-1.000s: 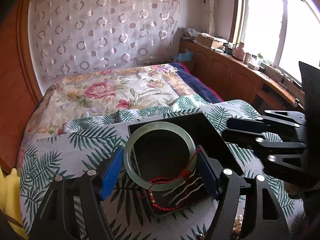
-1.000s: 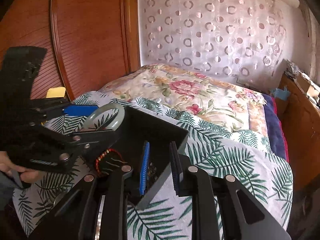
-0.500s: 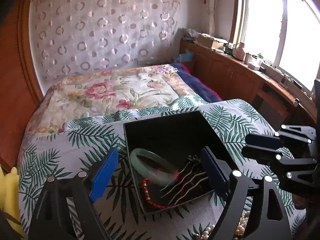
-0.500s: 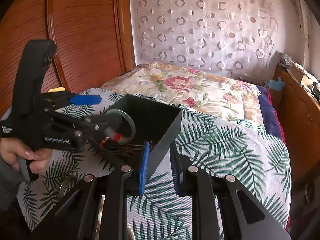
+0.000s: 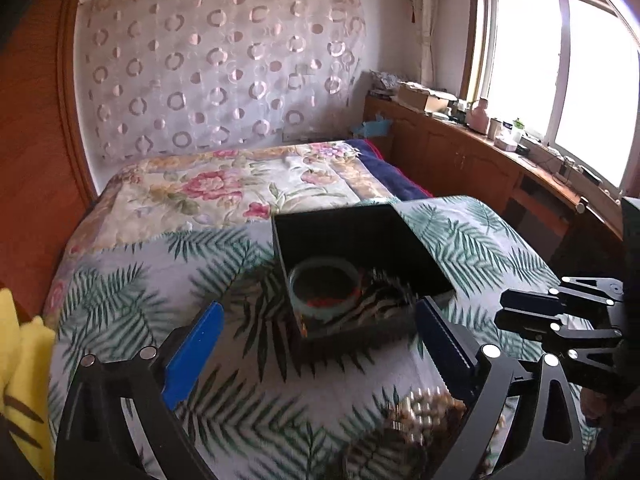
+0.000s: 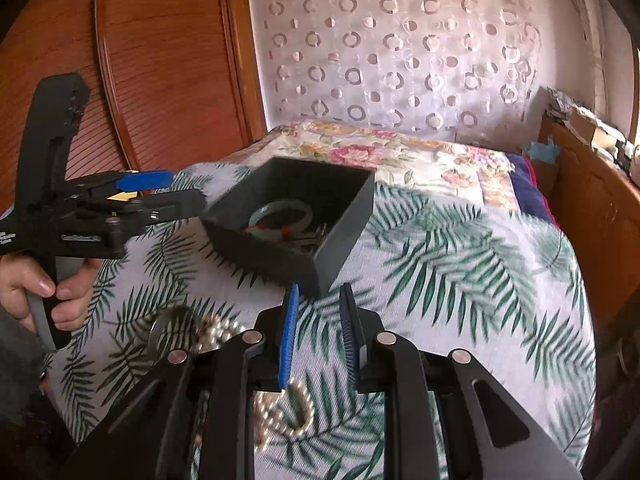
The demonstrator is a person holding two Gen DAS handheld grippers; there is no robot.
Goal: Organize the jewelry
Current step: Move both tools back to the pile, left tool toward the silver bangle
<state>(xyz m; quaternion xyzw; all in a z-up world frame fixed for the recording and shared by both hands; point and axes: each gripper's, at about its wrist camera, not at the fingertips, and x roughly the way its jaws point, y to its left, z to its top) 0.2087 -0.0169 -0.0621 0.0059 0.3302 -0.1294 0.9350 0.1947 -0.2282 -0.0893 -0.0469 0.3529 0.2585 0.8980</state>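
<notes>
A black open box (image 5: pixel 424 256) sits on the palm-print cover; it also shows in the right wrist view (image 6: pixel 348 220). A pale green jade bangle (image 5: pixel 323 307) lies inside it with a red cord bracelet (image 5: pixel 320 302) and some hairpins (image 5: pixel 376 304); the bangle also shows in the right wrist view (image 6: pixel 280 216). My left gripper (image 5: pixel 320 332) is open wide and empty, held back from the box. My right gripper (image 6: pixel 318 320) is nearly closed with a narrow gap, holding nothing, just short of the box's near corner. A pearl necklace (image 6: pixel 280 412) lies on the cover below it.
The palm-print cover (image 6: pixel 460 280) overlies a floral bedspread (image 5: pixel 208 192). A metal ring (image 6: pixel 160 328) lies by more pearls (image 5: pixel 424 412). A wooden headboard (image 6: pixel 160 60) stands left, a wooden counter (image 5: pixel 480 160) under the window right. A yellow cloth (image 5: pixel 20 360) lies at the left.
My left gripper opened and dropped the jade bangle into the box, then pulled back and up. My right gripper let go of the box wall and drew back toward me.
</notes>
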